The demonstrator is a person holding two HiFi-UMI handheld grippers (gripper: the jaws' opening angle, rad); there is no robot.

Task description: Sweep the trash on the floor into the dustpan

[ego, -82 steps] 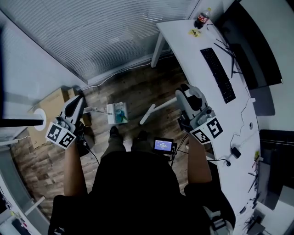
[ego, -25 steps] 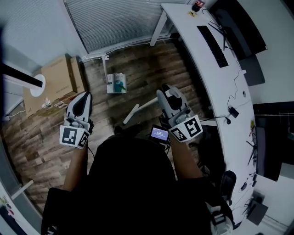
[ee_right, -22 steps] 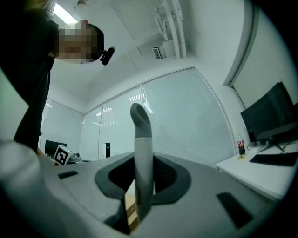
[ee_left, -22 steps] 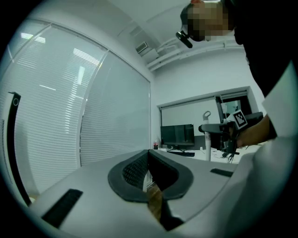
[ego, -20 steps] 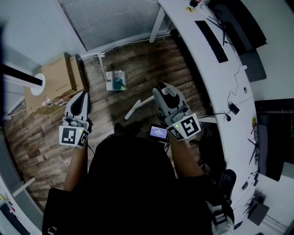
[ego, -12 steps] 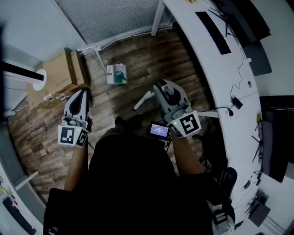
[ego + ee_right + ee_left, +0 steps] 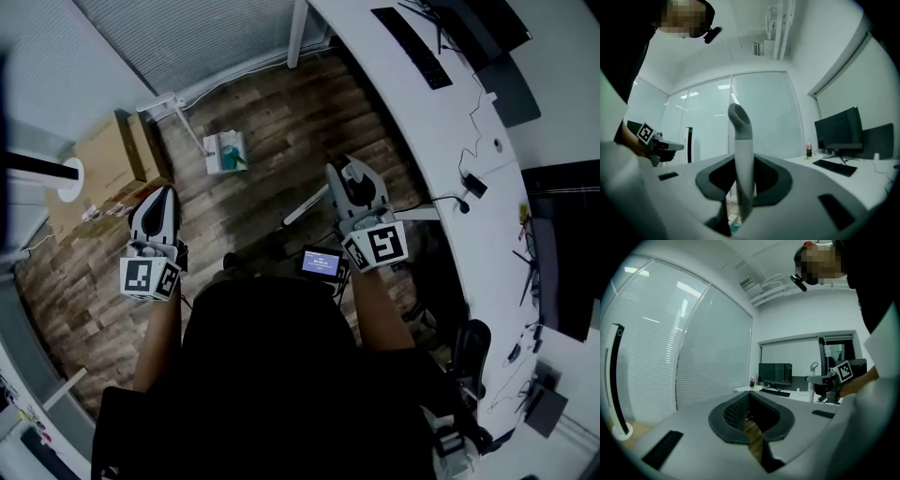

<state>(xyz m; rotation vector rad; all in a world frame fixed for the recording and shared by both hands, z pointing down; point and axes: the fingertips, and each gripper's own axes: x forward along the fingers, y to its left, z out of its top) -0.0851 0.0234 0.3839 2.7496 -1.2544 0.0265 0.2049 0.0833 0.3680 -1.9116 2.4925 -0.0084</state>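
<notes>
Left tool, right tool, one handle

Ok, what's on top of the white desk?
On the white desk: a black keyboard, a monitor, a bottle at the far end and a small black adapter with its cable. Whatever lies behind the monitor is hidden.

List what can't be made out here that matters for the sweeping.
- The handle in the right gripper: its lower end is hidden by the gripper's own body in the right gripper view, so which tool it belongs to cannot be told.
- The white and teal item on the floor: too small in the head view to identify.
- The floor by the feet: hidden by the person's torso in the head view.
</notes>
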